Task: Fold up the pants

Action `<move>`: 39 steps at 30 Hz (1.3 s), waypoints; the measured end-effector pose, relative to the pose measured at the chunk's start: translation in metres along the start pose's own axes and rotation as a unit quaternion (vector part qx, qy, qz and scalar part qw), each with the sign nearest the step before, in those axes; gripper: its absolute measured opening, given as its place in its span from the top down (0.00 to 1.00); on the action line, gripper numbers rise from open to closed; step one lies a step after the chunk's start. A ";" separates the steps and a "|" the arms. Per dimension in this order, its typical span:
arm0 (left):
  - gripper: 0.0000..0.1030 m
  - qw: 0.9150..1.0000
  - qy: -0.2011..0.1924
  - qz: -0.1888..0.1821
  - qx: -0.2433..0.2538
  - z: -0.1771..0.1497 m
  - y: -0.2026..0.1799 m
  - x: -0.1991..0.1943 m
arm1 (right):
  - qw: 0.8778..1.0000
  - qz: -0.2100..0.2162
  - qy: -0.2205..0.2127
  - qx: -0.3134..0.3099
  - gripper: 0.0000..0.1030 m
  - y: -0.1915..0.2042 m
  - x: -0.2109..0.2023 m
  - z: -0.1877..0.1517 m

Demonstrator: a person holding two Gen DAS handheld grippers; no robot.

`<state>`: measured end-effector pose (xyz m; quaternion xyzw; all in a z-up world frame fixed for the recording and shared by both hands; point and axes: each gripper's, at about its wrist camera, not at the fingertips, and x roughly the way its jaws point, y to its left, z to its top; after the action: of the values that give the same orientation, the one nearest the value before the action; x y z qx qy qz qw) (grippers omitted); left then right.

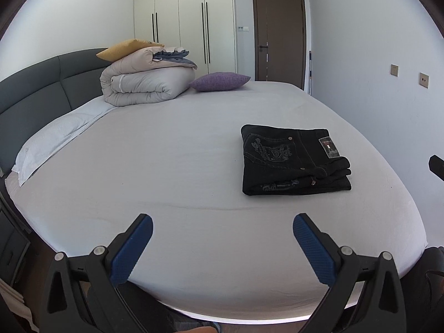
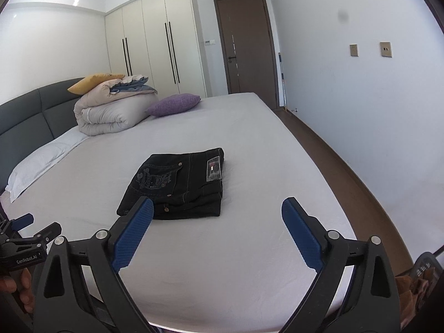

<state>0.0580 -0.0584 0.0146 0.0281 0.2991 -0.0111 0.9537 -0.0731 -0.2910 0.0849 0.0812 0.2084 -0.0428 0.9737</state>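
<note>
Black jeans [image 1: 294, 161] lie folded into a compact rectangle on the grey bed sheet [image 1: 166, 166], back pocket embroidery and a label facing up. They also show in the right wrist view [image 2: 177, 184]. My left gripper [image 1: 222, 222] is open and empty above the bed's near edge, well short of and left of the pants. My right gripper [image 2: 217, 208] is open and empty, just in front of the pants and apart from them. The left gripper also shows at the left edge of the right wrist view [image 2: 36, 223].
A folded duvet [image 1: 144, 80] with a yellow cushion [image 1: 125, 50] on it sits at the far headboard end, next to a purple cushion [image 1: 219, 81]. A white pillow [image 1: 55, 138] lies by the grey headboard [image 1: 33, 94]. Wooden floor [image 2: 347, 172] runs along the right of the bed.
</note>
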 end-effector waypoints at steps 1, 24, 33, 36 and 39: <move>0.00 1.000 0.000 0.001 -0.002 -0.001 0.001 -0.001 | 1.000 0.004 0.004 0.001 0.08 0.003 -0.002 -0.001; 0.00 0.999 0.037 -0.001 -0.028 -0.015 0.022 0.011 | 0.997 0.020 0.070 -0.025 0.08 0.012 0.028 -0.018; 0.00 0.999 0.039 -0.003 -0.025 -0.017 0.024 0.012 | 0.996 0.024 0.080 -0.027 0.08 0.003 0.044 -0.016; 0.00 0.999 0.040 -0.002 -0.025 -0.017 0.024 0.012 | 0.996 0.024 0.082 -0.027 0.08 0.003 0.046 -0.016; 0.00 0.999 0.040 -0.002 -0.025 -0.017 0.023 0.012 | 0.996 0.024 0.085 -0.028 0.08 0.004 0.049 -0.017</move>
<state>0.0588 -0.0343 -0.0053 0.0042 0.3369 -0.0046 0.9415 -0.0355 -0.2869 0.0499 0.0626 0.2890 -0.0063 0.9552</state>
